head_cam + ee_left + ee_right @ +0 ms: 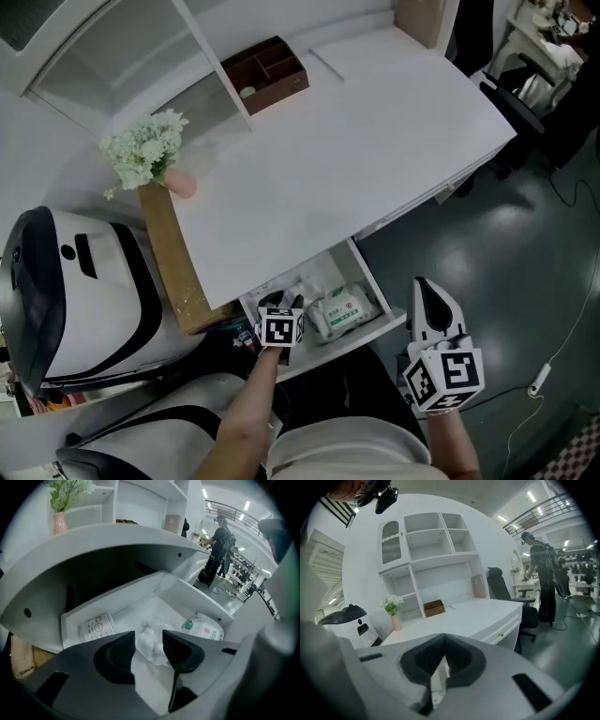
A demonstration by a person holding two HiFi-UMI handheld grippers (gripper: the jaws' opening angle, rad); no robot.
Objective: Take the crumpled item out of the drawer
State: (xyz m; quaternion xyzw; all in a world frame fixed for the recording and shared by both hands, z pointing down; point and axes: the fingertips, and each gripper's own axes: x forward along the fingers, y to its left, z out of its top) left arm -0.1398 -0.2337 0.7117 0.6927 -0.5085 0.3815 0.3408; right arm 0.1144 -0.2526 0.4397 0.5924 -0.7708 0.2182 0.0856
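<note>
The white drawer (372, 284) stands pulled out under the white desk (356, 150). In the left gripper view a crumpled white item (151, 645) lies on the floor of the drawer (140, 587). My left gripper (149, 637) points steeply down into it, open, one dark pad on each side of the crumpled item and neither pressing on it. In the head view the left gripper (279, 303) hangs over the drawer's left part and hides the item. My right gripper (421, 285) is outside the drawer to the right, shut and holding nothing; in its own view the right gripper (442, 643) faces the desk.
A white wipes packet (345, 311) (204, 627) lies at the drawer's right, a printed packet (96, 626) at its left. On the desk stand a brown box (265, 73) and flowers in a pink vase (145, 155). A white and black machine (75, 291) stands to the left.
</note>
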